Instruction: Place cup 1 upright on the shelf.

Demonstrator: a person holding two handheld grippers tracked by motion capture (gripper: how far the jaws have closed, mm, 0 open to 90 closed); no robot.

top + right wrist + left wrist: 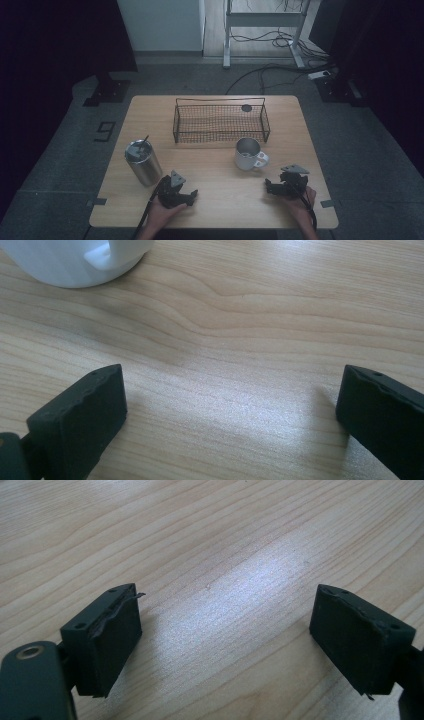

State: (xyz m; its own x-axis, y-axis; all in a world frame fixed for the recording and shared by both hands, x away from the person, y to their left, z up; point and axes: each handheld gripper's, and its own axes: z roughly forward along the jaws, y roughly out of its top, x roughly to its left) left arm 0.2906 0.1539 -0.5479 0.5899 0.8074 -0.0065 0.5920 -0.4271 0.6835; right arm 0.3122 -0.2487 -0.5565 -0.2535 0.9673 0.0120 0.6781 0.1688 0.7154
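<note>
A steel tumbler (143, 162) with a lid and straw stands on the left of the wooden table (215, 200). A white mug (249, 153) with a metal inside stands right of centre, handle towards the right. A black wire basket (220, 121) sits at the back. My left gripper (186, 196) rests near the front edge, just right of the tumbler, open over bare wood (225, 620). My right gripper (269, 186) lies below the mug, open, with the mug's base (75, 262) at the top left of its view.
A small dark round object (246, 107) lies at the basket's far right end. Beyond the table, cables (270, 70) run across the grey floor, and a white desk frame (262, 22) stands there. A black number mark (104, 131) is on the floor at left.
</note>
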